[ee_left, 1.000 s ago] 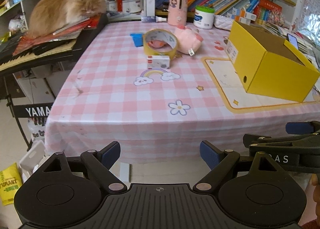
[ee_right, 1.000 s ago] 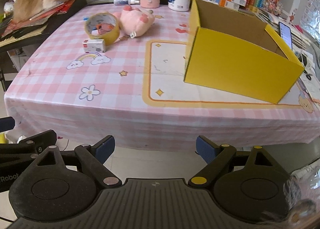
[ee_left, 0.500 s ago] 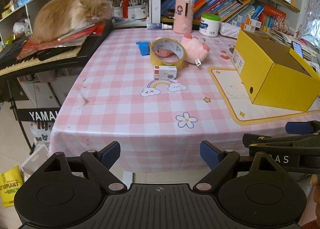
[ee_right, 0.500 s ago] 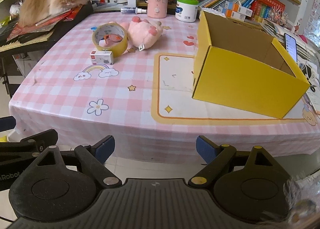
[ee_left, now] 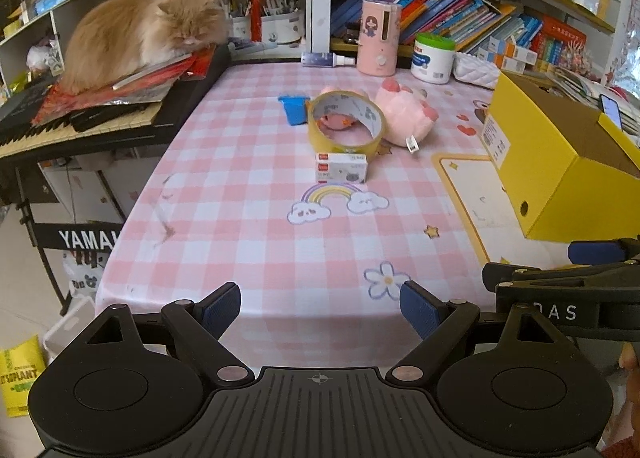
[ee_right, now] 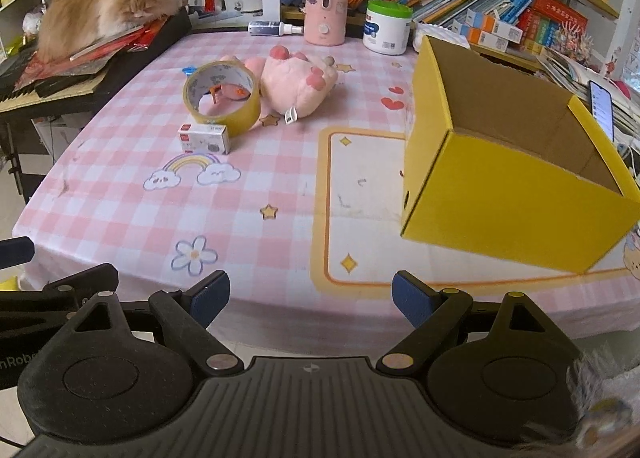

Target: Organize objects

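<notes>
A yellow tape roll (ee_left: 346, 126) (ee_right: 222, 96) lies on the pink checked tablecloth (ee_left: 248, 218), with a small orange-pink item inside it. A small white box (ee_left: 341, 167) (ee_right: 204, 138) sits in front of the roll. A pink plush toy (ee_left: 406, 114) (ee_right: 300, 84) lies to the right of the roll, and a small blue item (ee_left: 295, 109) to the left. An open, empty yellow cardboard box (ee_left: 560, 162) (ee_right: 512, 174) stands at the right. My left gripper (ee_left: 320, 306) and right gripper (ee_right: 310, 298) are open and empty at the table's near edge.
An orange cat (ee_left: 144, 34) lies on books on a keyboard (ee_left: 80, 126) at the left. A pink dispenser (ee_left: 378, 38), a white tub (ee_left: 434, 58) and a spray bottle (ee_left: 326, 59) stand at the back, before bookshelves. A phone (ee_right: 601, 106) lies right of the box.
Both grippers have moved forward toward the table and a little higher; the objects look nearer. Nothing on the table has moved.
</notes>
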### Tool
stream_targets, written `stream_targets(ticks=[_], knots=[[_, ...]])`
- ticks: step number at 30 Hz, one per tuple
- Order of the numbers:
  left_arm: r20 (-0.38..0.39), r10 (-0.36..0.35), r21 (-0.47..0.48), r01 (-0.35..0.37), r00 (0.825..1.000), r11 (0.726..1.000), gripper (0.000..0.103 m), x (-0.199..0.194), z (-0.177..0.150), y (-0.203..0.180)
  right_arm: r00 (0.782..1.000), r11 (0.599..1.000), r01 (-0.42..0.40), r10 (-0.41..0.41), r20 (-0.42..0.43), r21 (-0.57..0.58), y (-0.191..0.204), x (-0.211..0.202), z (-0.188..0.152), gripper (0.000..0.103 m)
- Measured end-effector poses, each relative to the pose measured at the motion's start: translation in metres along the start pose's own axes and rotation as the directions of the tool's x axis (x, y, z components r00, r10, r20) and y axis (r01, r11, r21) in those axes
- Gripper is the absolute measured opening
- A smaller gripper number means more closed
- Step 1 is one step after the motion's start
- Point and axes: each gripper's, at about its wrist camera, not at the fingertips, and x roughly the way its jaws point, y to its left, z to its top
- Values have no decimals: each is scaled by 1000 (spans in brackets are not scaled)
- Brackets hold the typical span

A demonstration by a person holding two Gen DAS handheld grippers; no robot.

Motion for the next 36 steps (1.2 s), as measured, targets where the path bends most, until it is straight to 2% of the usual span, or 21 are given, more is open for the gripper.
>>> stream_targets(ticks=[26, 30, 36], knots=[[10, 50, -115, -49, 999, 992, 89, 65, 63, 8, 997, 996, -57, 60, 38, -70, -8, 68, 85, 85], [19, 66, -136, -63, 998, 989, 89, 70, 71, 11, 995, 994, -70, 75, 60, -81, -6, 74, 97, 83], [-7, 70, -133, -70, 998, 989, 89, 84, 81, 9, 990, 993, -81, 91, 110, -89, -6, 81, 114, 83]])
